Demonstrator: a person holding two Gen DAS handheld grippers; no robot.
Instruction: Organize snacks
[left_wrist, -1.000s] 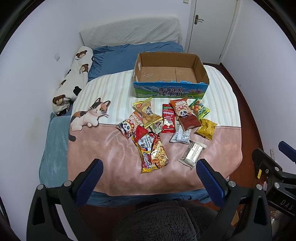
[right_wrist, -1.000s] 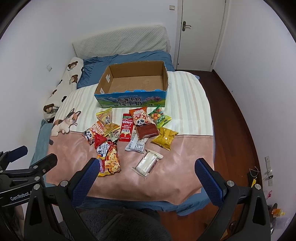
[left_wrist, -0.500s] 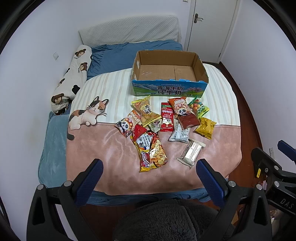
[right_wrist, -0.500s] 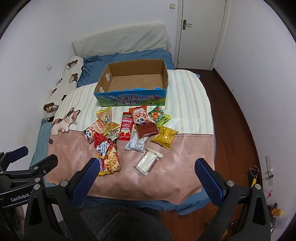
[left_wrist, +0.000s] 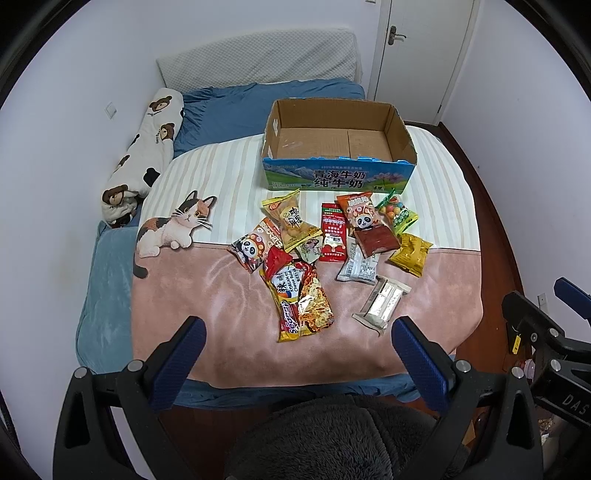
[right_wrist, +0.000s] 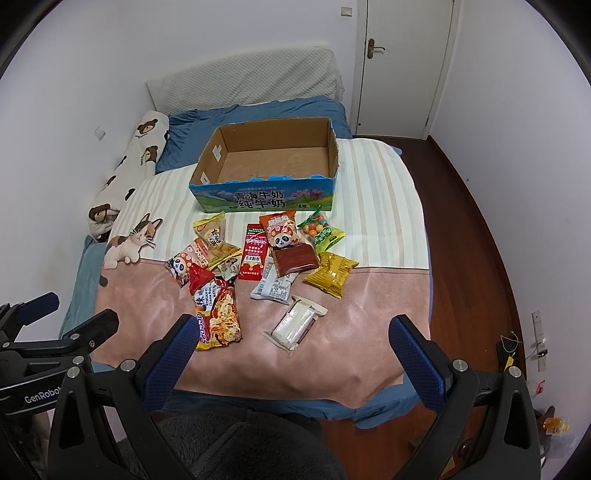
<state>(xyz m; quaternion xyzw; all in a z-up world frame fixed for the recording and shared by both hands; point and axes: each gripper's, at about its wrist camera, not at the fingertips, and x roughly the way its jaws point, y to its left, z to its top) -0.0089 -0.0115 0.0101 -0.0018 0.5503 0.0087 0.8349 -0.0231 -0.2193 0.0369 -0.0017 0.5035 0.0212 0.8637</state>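
Observation:
Several snack packets lie loose on the bed's blanket in front of an empty open cardboard box (left_wrist: 334, 138) (right_wrist: 271, 158). Nearest are a noodle pack (left_wrist: 303, 299) (right_wrist: 218, 314) and a clear white-bar packet (left_wrist: 382, 302) (right_wrist: 295, 321). A red sachet (left_wrist: 333, 232) (right_wrist: 255, 251), a panda packet (left_wrist: 360, 216), a yellow packet (left_wrist: 412, 253) (right_wrist: 330, 273) and a green candy bag (left_wrist: 397, 216) lie further back. My left gripper (left_wrist: 297, 354) and right gripper (right_wrist: 288, 352) are both open and empty, held above the bed's near edge, apart from the snacks.
A pink and striped blanket (left_wrist: 221, 302) covers the bed, with a cat print (left_wrist: 173, 229). A bear-print bolster (left_wrist: 144, 158) lies at the left by the wall. A white door (right_wrist: 402, 66) and wood floor (right_wrist: 469, 236) are at the right.
Both grippers have shifted slightly back and up from the bed; the snacks and box look a little further away. Nothing on the bed has moved.

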